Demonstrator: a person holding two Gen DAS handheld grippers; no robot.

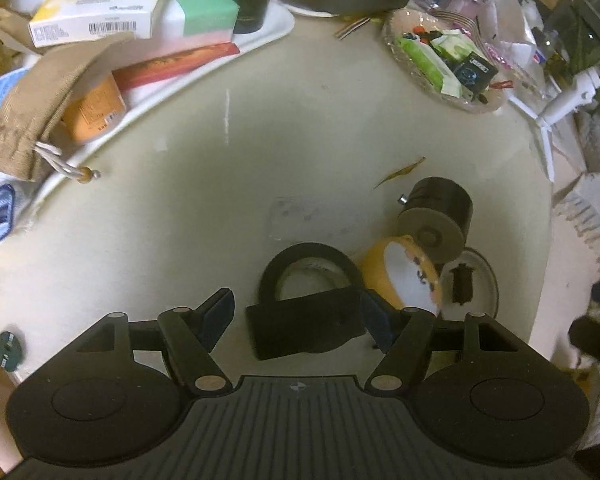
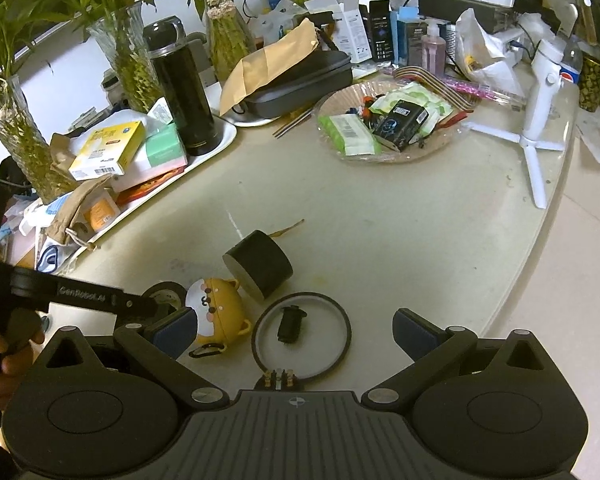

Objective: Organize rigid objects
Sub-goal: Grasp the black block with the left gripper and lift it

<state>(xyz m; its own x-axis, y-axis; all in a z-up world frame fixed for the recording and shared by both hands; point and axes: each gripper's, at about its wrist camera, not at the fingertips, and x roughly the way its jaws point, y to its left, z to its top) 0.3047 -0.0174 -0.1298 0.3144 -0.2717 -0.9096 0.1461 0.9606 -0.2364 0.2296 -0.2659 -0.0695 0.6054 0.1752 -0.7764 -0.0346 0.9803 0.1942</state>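
Observation:
My left gripper [image 1: 296,312] is open, its fingers either side of a black box-shaped piece [image 1: 304,326] that lies against a black tape roll [image 1: 308,268] on the table. Right of it lie a yellow cartoon case [image 1: 404,276], a black cylinder [image 1: 440,216] on its side, and a thin black ring [image 1: 488,280] around a small black part [image 1: 462,284]. My right gripper [image 2: 296,330] is open and empty above the ring [image 2: 302,338] and its small part [image 2: 291,323]. The yellow case [image 2: 220,312] and cylinder [image 2: 260,270] lie just left and beyond. The left gripper's arm [image 2: 80,298] shows at left.
A white tray [image 1: 260,36] at the back left holds boxes, a brown pouch and a dark tumbler [image 2: 184,100]. A glass dish [image 2: 396,124] of packets sits at the back. A white tripod [image 2: 536,128] stands at right. Vases of plants [image 2: 128,40] line the far edge.

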